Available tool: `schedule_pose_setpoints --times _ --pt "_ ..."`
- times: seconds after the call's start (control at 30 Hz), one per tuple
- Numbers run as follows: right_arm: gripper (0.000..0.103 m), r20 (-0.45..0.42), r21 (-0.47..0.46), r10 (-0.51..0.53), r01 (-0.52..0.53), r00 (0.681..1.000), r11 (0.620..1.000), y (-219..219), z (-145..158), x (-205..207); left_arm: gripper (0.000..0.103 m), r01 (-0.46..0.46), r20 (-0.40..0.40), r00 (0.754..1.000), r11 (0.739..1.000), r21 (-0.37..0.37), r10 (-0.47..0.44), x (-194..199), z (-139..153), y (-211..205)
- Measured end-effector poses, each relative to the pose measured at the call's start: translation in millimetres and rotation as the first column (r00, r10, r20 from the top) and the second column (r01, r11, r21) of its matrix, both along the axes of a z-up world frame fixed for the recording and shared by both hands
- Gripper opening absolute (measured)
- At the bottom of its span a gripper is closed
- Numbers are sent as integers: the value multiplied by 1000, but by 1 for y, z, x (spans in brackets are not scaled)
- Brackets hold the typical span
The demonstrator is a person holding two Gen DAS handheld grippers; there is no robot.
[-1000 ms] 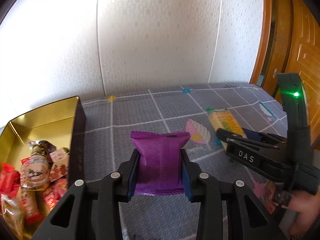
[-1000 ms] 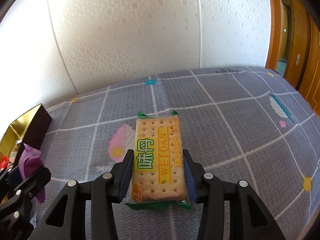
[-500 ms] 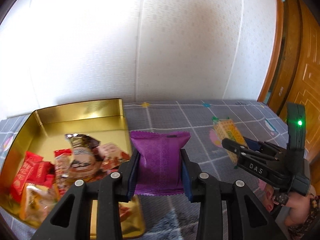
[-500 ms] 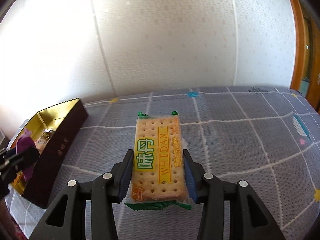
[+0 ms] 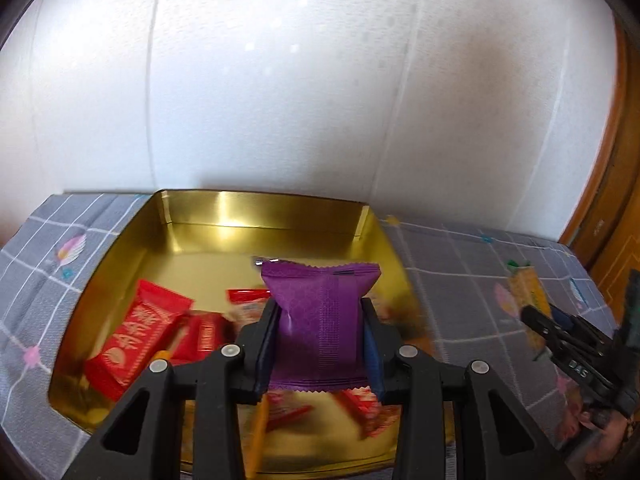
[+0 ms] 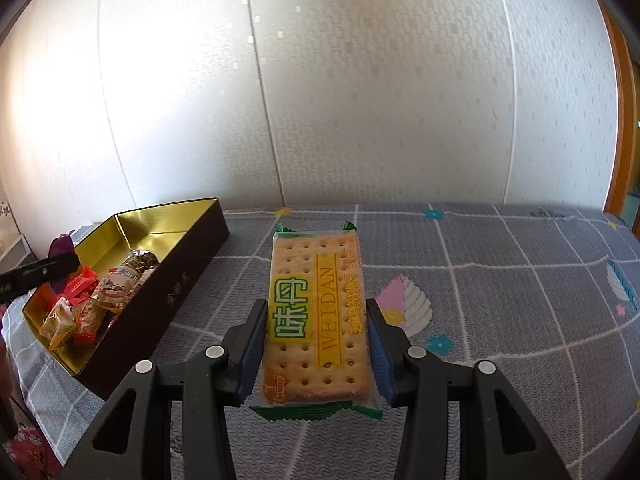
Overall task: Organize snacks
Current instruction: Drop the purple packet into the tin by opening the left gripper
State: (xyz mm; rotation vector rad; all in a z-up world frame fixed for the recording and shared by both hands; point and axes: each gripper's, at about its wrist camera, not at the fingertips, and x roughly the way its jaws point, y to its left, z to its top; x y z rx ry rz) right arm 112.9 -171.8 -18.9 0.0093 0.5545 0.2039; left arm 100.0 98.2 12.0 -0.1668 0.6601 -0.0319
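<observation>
The left gripper [image 5: 320, 344] clamps a snack pouch [image 5: 320, 320] over the near half of an open tin box [image 5: 264, 216]; wrapped snacks [image 5: 136, 332] lie in the box's near part, its far part bare; the box sits on a patterned bedcover [image 6: 500, 280], at its left side, by the far wall [image 6: 360, 80]; right of the box, the right gripper [image 6: 316, 340] grips a cracker packet [image 6: 316, 320] above the cover.

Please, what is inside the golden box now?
Inside the golden box lie wrapped snacks: red packets, an orange-yellow one and a brown-and-white one. The far end is bare. The left gripper and its purple packet hide the middle.
</observation>
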Motion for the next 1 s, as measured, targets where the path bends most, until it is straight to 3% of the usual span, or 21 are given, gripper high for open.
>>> schedule_pose_setpoints --times 0.37,0.8,0.83,0.87,1.0 --pt "47 -43 -9 21 -21 999 1000 22 -5 -3 38 -111 -136 985 994 -21 107 34 -17 69" --pt "47 -57 47 90 -87 994 995 60 2 -17 40 -182 -278 946 983 -37 165 84 -35 106" --pt "47 -60 51 93 -90 994 995 62 2 -17 48 -190 -282 944 981 -35 173 87 -37 108" --pt "47 -64 55 97 -94 993 994 64 2 -17 63 -199 -281 942 980 -32 182 87 -37 110" --pt "47 -70 63 113 -109 991 992 72 3 -19 67 -228 -236 949 972 -55 209 70 -34 118"
